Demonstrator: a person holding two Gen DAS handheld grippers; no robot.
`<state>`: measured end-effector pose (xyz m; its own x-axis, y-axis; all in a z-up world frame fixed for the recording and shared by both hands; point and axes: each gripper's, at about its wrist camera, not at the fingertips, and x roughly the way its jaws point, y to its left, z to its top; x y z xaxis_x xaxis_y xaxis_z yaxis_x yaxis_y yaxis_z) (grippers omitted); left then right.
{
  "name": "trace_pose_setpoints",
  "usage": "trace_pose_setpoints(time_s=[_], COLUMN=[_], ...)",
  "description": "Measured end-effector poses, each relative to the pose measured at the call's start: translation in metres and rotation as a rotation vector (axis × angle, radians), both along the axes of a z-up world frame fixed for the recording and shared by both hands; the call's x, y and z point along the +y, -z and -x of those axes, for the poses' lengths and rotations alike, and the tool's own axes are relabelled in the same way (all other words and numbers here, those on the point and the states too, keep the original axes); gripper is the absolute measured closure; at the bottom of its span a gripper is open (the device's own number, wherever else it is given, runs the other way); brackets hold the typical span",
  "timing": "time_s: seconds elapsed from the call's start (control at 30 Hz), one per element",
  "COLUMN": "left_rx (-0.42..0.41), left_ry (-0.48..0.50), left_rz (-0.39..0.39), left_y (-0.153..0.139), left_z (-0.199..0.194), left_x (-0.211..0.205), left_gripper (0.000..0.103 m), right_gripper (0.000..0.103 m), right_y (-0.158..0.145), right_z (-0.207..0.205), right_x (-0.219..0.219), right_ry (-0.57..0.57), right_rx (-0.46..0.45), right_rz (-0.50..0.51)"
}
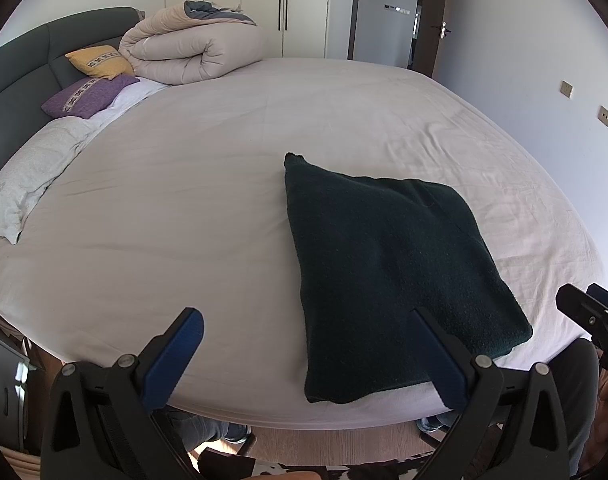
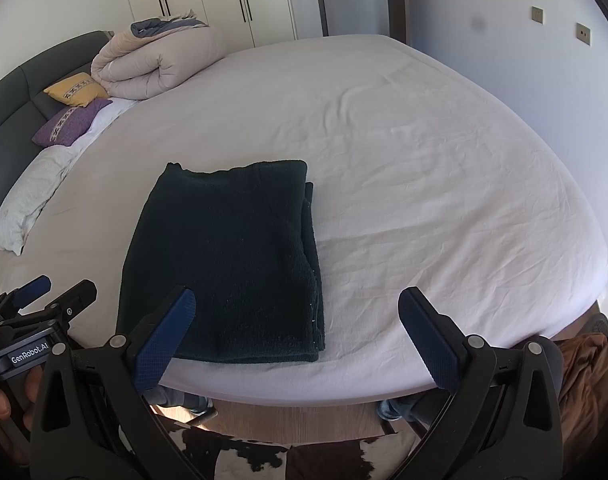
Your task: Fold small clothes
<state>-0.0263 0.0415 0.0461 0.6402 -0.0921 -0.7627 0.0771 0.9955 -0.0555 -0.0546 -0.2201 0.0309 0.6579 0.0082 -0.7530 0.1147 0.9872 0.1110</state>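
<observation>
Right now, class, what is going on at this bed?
A person holds two tongs above the near edge of the bed. The left tongs and right tongs are both open and hold nothing. A dark green garment lies folded into a neat rectangle on the sheet, untouched by either.

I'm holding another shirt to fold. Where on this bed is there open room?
Bare sheet spreads right of the dark folded garment, and between it and the headboard. The headboard side is crowded: rolled duvet, cushions, pillow.
</observation>
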Motion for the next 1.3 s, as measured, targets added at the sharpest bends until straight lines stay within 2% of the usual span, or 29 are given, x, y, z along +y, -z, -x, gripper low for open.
trace_pose_setpoints(time_s=[1.3], left_rx=[0.007], left_ry=[0.002], left_rz=[0.001], left_y=[0.0037], left_z=[0.0008], left_x=[-0.0014], left_gripper=[0.000], right_gripper=[0.000], right_y=[0.0064], right_z=[-0.0052], right_x=[0.0004], right_ry=[-0.008], right_rx=[0.013], right_rz=[-0.007])
